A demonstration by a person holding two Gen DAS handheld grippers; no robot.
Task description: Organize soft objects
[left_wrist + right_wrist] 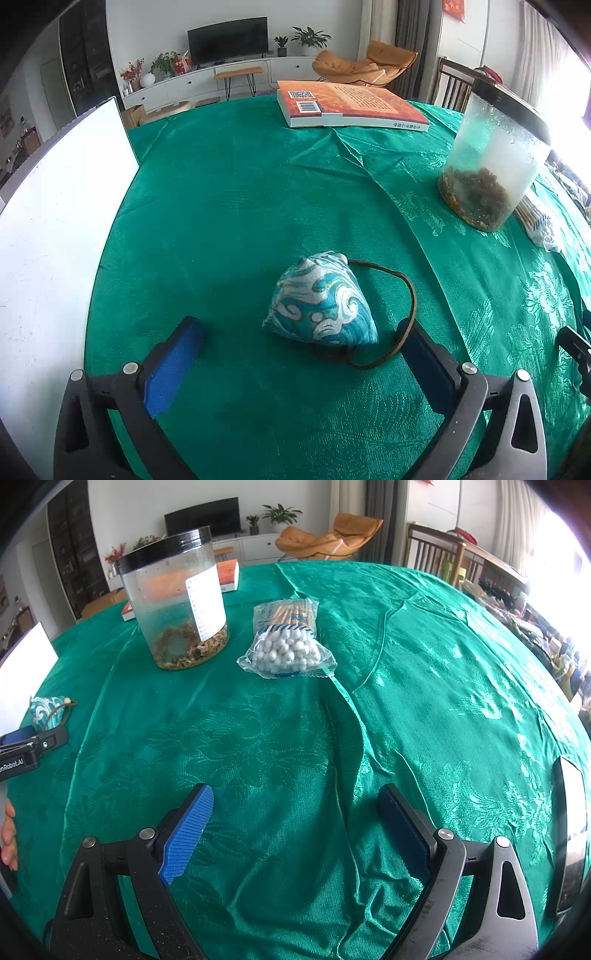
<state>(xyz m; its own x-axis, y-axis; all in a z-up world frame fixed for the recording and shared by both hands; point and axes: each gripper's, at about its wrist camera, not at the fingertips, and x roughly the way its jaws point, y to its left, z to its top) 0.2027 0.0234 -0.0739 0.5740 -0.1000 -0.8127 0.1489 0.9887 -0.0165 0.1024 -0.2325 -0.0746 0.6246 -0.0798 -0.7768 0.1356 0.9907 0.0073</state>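
Both my tongs spread wide over the green bench

My left tongs (299, 354) sit low, blue ribbed pads flanking the brocade wave-pattern pouch (321, 299); its brown cord (408, 295) touches the pad at 3 o'clock. My right tongs (295, 823) hover, gaping and empty; the crinkly cotton swab packet (288, 642) lies at 12 o'clock.

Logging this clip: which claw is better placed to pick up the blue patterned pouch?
Left. The left claw is open right in front of the pouch; the right claw is open over bare tablecloth, far away.
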